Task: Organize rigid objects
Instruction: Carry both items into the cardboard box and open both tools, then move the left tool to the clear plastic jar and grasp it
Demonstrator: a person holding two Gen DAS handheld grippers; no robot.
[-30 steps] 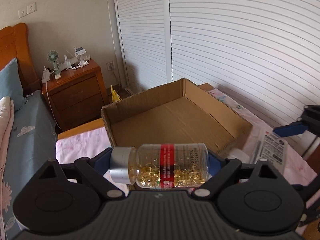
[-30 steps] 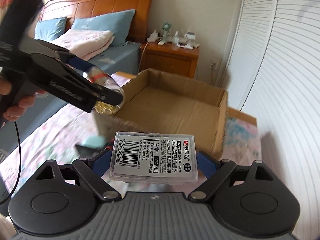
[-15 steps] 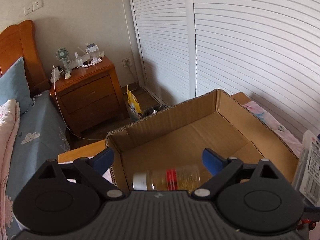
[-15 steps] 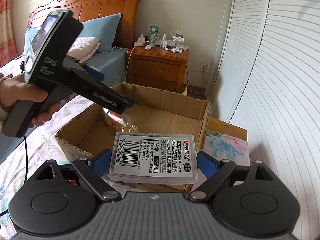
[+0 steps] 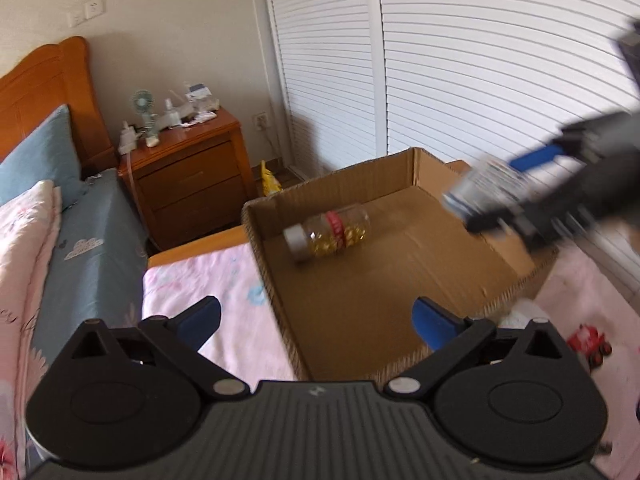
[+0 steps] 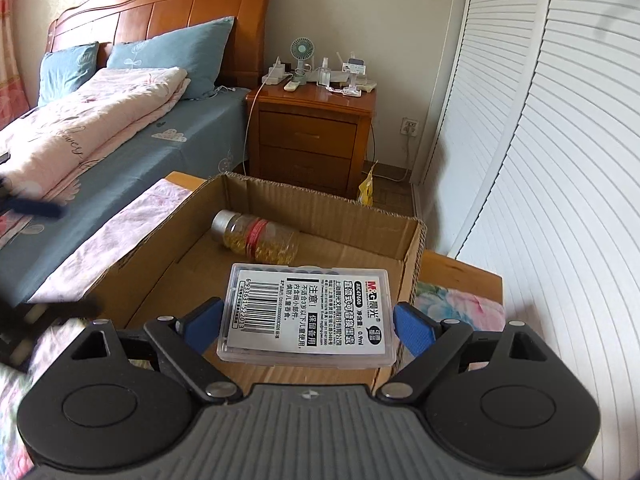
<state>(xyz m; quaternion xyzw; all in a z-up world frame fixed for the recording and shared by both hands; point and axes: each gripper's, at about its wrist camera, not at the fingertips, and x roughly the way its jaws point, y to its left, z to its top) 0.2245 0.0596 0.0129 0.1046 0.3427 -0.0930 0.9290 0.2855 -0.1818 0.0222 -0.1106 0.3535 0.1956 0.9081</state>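
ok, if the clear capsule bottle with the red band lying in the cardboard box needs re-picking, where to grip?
Grip the clear capsule bottle across its round body at the red band, coming from above: it lies on its side on the cardboard box floor, silver cap toward the wall.

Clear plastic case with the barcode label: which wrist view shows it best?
The right wrist view: the plastic case fills the centre, sharp, label legible, held between the right tongs. In the left wrist view it is only a motion-blurred shape at the right edge.
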